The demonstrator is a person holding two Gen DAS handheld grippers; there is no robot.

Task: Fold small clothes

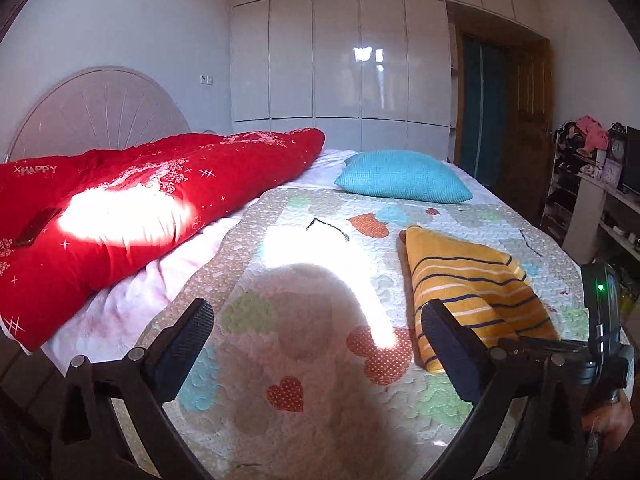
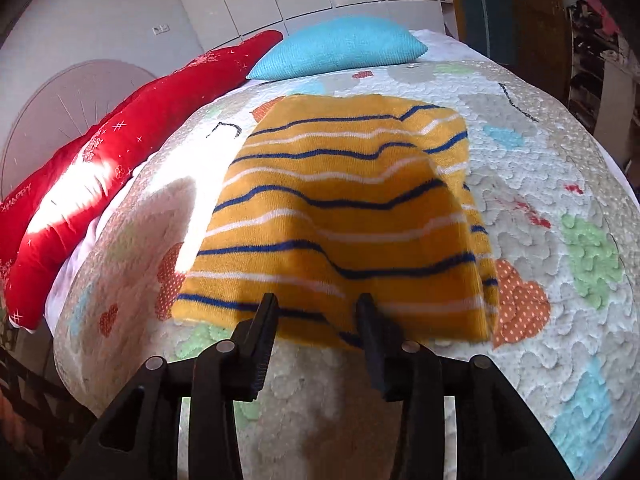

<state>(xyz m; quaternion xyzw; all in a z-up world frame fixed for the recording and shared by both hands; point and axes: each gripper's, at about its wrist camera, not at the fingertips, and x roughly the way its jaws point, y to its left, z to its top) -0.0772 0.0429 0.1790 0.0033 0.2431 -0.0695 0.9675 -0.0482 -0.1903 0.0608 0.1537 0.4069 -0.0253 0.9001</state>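
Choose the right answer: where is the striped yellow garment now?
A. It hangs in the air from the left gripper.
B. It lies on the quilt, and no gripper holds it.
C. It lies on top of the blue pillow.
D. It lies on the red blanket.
B: the striped yellow garment lies on the quilt, and the right gripper and the left gripper are both open and empty.

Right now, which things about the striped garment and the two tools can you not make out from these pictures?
- Striped garment, left wrist view: its near right part is hidden behind the left tool.
- Right wrist view: whether the open right tool touches the near hem; its fingers cover that edge.
- What kind of garment it is: folded, so no view tells.
- Dark flat item on the red duvet: too small.
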